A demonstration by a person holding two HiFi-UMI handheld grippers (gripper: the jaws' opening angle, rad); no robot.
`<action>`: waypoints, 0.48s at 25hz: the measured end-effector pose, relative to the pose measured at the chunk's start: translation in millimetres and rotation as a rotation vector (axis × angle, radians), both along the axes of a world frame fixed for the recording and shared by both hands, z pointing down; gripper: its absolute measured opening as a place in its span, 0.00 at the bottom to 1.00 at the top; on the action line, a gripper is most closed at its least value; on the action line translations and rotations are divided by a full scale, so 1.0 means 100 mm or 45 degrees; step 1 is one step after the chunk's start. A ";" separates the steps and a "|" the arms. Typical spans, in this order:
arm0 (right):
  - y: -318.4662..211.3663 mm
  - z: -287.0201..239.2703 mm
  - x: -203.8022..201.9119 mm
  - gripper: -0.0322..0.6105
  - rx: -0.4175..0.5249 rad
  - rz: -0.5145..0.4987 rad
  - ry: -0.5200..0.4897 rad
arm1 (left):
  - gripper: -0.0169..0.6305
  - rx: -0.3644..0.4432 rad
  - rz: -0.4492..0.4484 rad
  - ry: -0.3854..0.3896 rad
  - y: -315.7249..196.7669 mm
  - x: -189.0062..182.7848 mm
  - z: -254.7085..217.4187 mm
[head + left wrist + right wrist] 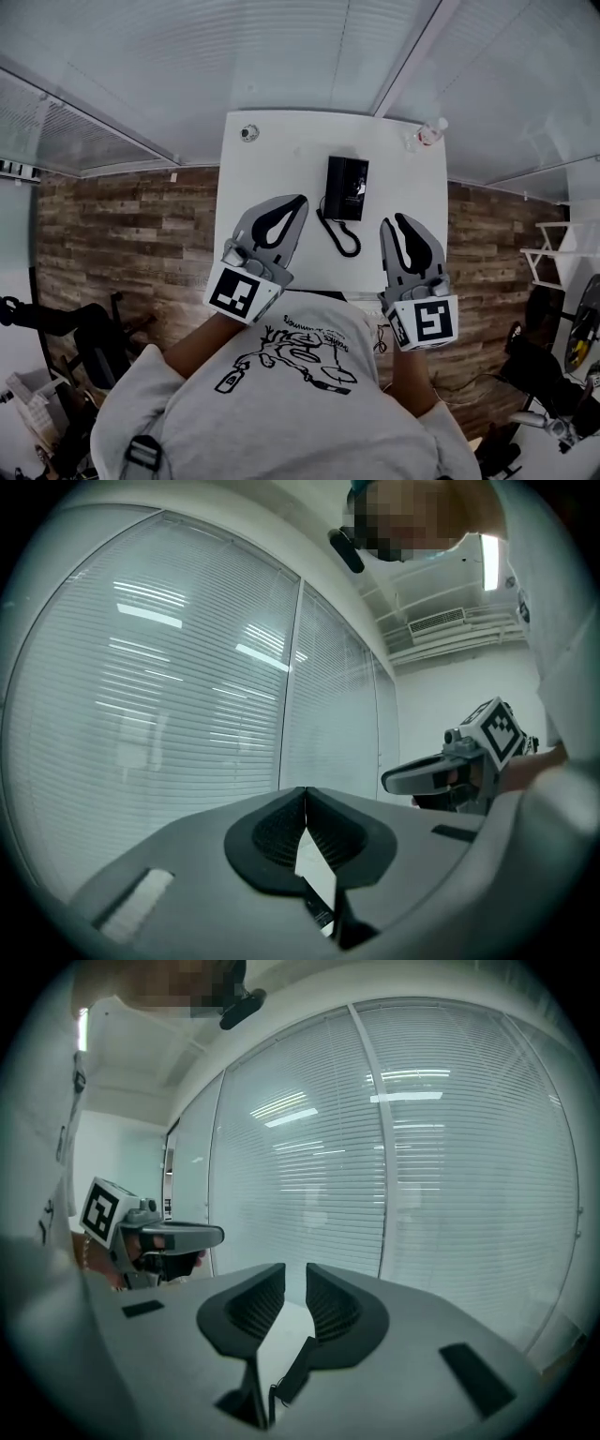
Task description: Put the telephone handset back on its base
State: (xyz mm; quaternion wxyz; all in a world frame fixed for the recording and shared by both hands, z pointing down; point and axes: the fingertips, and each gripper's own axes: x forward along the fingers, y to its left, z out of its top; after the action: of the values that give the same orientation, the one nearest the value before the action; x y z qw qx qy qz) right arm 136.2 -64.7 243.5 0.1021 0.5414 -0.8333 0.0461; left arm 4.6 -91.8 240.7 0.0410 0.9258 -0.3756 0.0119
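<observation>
Black phone (346, 187) sits near the far middle of a white table (272, 159), its coiled cord (343, 240) trailing toward the person. The handset (335, 187) appears to lie along the phone's left side, though at this size it is not certain that it is seated on the base.

Both tools are held level over the table's near edge, well apart from the phone. The left gripper (300, 200) has its jaws pressed together on nothing, as its own view confirms (305, 792). The right gripper (393, 221) shows a narrow gap between its jaws, also empty (295, 1267).

With neither tool holding anything, the task looks either finished or not yet started. If the handset is off the base, the next move calls for lowering one gripper to the phone, spreading its jaws across the handset's middle, and keeping the cord from snagging.
</observation>
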 end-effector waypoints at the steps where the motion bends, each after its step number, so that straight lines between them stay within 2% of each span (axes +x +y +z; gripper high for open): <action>1: 0.02 -0.06 0.00 0.15 0.009 -0.007 0.003 | 0.03 0.010 0.002 -0.001 0.03 0.01 -0.04; 12: 0.30 -0.55 -0.03 0.14 0.095 -0.035 0.000 | 0.03 0.017 0.009 0.052 0.41 0.12 -0.37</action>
State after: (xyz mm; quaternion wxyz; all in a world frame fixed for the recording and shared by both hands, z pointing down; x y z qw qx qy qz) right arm 132.8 -35.0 188.9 0.0823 0.5332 -0.8418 0.0135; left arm 16.9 -50.7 203.6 0.0426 0.9273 -0.3717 -0.0093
